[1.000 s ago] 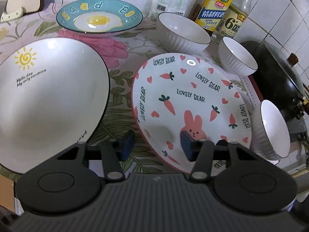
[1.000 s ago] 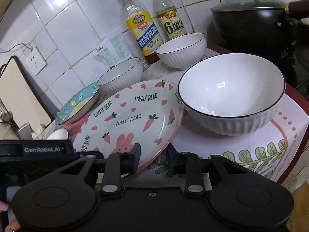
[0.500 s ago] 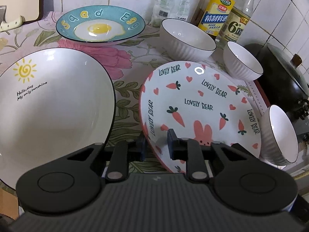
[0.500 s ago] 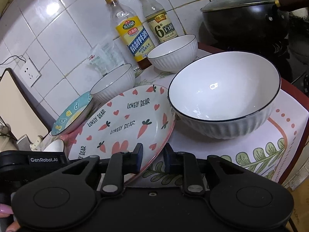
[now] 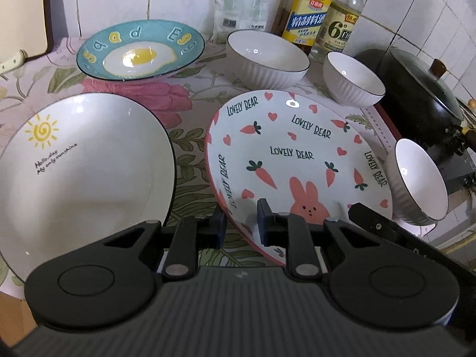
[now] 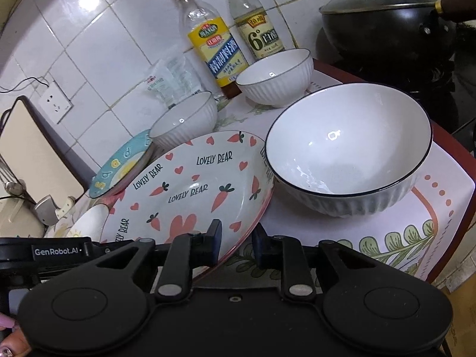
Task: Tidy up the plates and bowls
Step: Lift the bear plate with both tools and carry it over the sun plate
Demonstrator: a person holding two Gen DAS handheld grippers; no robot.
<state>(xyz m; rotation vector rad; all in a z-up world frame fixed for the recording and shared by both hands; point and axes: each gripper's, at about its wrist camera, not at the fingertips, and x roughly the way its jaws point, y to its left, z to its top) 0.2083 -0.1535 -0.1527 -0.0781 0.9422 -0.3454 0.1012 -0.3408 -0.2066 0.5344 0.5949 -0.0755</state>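
Left claw (image 5: 240, 224): closed on the near-left rim of the carrot plate (image 5: 297, 160), one pad under the edge and one over it; its jaws have just been closing onto that rim.
Right claw (image 6: 236, 238): closed on the same plate's near-right rim (image 6: 190, 190), the edge pinched between its pads; these jaws too have just drawn in a little.
Carrot plate: held by both claws at once, its near edge looking tilted up off the tabletop (image 5: 190, 95), far edge toward the bowls.
Neighbours: sun plate (image 5: 83, 172) just left of it; large bowl (image 6: 351, 148) just right, rims nearly touching.
Farther out: egg plate (image 5: 139, 49) at the back left, two ribbed bowls (image 5: 266, 58) (image 5: 352, 78) by the bottles (image 5: 308, 12).
Done so far: nothing looks stacked; every plate and bowl lies singly.
Left to do: by my reading almost everything, starting with setting this plate onto another and nesting the bowls.
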